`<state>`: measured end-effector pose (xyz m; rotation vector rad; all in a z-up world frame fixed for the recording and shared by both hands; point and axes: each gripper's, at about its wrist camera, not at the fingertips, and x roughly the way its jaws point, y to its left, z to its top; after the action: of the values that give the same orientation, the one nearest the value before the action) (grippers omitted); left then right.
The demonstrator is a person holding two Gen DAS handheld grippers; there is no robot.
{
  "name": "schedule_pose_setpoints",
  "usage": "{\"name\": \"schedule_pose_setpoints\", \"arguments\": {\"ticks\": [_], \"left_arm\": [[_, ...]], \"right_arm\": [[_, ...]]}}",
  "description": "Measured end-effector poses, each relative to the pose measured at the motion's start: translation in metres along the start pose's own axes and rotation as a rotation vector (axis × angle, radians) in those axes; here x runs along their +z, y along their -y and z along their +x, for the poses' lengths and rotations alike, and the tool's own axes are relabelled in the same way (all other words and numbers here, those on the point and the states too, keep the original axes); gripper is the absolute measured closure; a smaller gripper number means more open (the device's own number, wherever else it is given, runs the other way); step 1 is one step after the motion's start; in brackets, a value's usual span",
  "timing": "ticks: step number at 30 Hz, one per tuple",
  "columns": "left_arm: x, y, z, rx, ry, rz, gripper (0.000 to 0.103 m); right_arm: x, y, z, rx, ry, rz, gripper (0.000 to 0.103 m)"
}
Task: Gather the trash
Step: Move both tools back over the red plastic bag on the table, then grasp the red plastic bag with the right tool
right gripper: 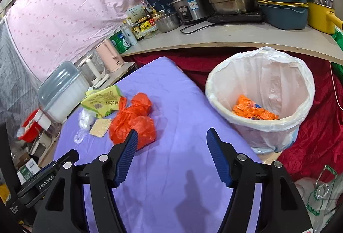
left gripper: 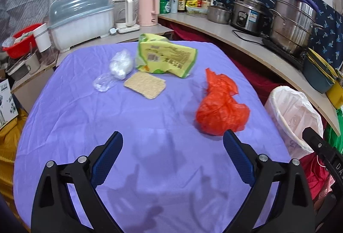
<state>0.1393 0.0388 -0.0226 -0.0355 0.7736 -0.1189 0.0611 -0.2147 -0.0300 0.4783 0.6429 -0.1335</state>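
Left claw gapes empty; right claw too (narrower).

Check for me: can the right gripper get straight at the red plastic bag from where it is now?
Probably yes. The right gripper is open and empty, and the red plastic bag lies on the purple cloth just ahead to its left, with nothing between them.

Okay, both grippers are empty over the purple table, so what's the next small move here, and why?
Probably ease the right hand-held gripper forward and left onto the red plastic bag. Its jaws stand open with nothing between them, that bag is the nearest piece of trash on the purple cloth, and the lined bin with orange trash already inside stands just beside the table.
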Motion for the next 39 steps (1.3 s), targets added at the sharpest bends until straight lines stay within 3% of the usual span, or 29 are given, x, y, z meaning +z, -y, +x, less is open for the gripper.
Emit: {"name": "schedule_pose_setpoints", "arguments": {"ticks": [12,23,39], "left_arm": [[0.003,-0.069,0.015,0.042,-0.017,-0.102,0.012],[0.02,-0.124,0.043,0.067,-0.029,-0.197,0.011],[0.044,-0.12,0.096,0.053,-0.058,-0.164,0.011]], "right_arm": [[-0.01,-0.065,0.043,0.034,-0.062,-0.094,0.028],[-0.007,-0.102,0.106,0.002,-0.111,-0.138,0.02],[-0.001,-0.101,0.172,-0.05,-0.161,-0.141,0.019]]}}
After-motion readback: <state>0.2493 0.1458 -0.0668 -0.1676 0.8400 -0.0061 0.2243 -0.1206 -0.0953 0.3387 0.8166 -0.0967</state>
